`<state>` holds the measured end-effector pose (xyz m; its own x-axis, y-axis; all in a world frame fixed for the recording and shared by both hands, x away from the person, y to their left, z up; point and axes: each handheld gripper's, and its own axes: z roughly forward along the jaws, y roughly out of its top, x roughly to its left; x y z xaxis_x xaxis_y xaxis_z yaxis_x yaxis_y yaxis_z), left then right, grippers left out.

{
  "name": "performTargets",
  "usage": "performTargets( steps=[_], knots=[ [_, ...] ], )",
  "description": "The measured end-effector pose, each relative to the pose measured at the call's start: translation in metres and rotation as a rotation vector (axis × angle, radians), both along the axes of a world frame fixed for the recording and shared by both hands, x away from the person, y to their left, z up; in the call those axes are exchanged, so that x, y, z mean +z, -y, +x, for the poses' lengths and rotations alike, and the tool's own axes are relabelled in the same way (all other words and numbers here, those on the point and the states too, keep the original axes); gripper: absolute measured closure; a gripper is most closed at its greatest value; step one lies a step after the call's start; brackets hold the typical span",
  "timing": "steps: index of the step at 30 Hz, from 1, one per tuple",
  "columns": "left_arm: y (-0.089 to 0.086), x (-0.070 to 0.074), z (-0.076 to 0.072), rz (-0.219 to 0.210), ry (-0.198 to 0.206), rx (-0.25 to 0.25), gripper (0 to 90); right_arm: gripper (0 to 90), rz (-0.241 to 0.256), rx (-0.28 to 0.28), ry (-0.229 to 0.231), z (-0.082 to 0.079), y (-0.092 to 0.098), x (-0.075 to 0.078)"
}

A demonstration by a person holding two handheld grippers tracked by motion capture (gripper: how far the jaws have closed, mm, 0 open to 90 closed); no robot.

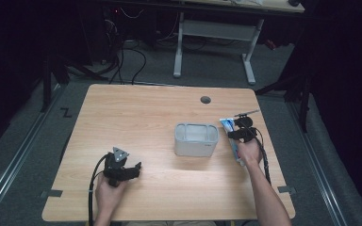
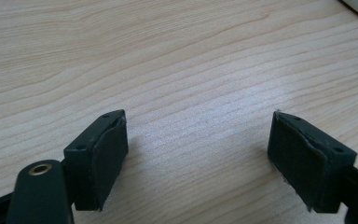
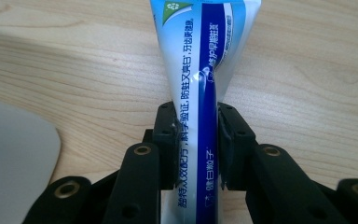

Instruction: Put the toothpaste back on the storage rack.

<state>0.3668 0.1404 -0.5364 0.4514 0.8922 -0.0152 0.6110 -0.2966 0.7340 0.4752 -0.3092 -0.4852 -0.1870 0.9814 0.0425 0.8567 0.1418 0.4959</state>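
We are looking down on a grey rectangular bin that is sitting near the middle of the wooden tabletop; from the high view we are seeing only its pale inside walls, and we cannot tell whether anything is lying in it.

We are holding a toothpaste tube in the right hand-held gripper. Its two black jaws are pressing against the tube from both sides, closed down to the tube's width, with the white and blue body and its printed lettering running up between them. In the high view the right hand-held gripper is sitting just to the right of the bin, and the toothpaste tube is lying low over the tabletop there, outside the bin, its flat end pointing away from us.

Our left hand-held gripper is resting at the near left of the tabletop, well apart from the bin. In its own view the left hand-held gripper is gaping wide, with bare wood between the pads and nothing in its grasp.
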Motion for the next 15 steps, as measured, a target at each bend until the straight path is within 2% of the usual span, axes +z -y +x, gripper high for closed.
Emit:
performTargets(
  steps=[9, 15],
  knots=[
    [0.000, 0.000, 0.000, 0.001, 0.000, 0.000, 20.5, 72.7, 0.037, 0.054, 0.042, -0.010, 0.003, 0.016],
    [0.000, 0.000, 0.000, 0.000, 0.000, 0.000, 20.5, 72.9, 0.054, 0.096, 0.094, -0.020, 0.002, 0.030]
  ],
)
